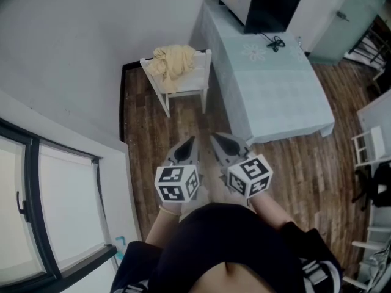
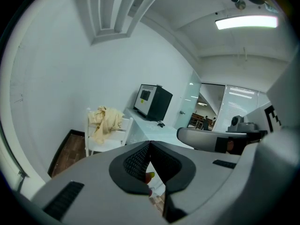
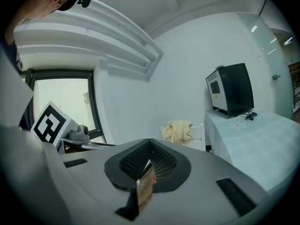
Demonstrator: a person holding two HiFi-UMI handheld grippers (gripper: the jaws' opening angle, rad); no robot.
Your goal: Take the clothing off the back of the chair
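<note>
A pale yellow garment (image 1: 173,62) is bunched over the back of a small white chair (image 1: 189,85) in the far corner, by the wall. It also shows in the left gripper view as the garment (image 2: 105,120) and in the right gripper view as the garment (image 3: 180,131). My left gripper (image 1: 190,140) and right gripper (image 1: 214,137) are held side by side near my body, well short of the chair. Both are shut with nothing between their jaws.
A table with a light tablecloth (image 1: 269,84) stands right of the chair and carries a dark box-shaped appliance (image 1: 263,2). A window (image 1: 43,206) lies at the left. White furniture (image 1: 369,145) stands at the right edge. Wood floor (image 1: 153,133) runs between me and the chair.
</note>
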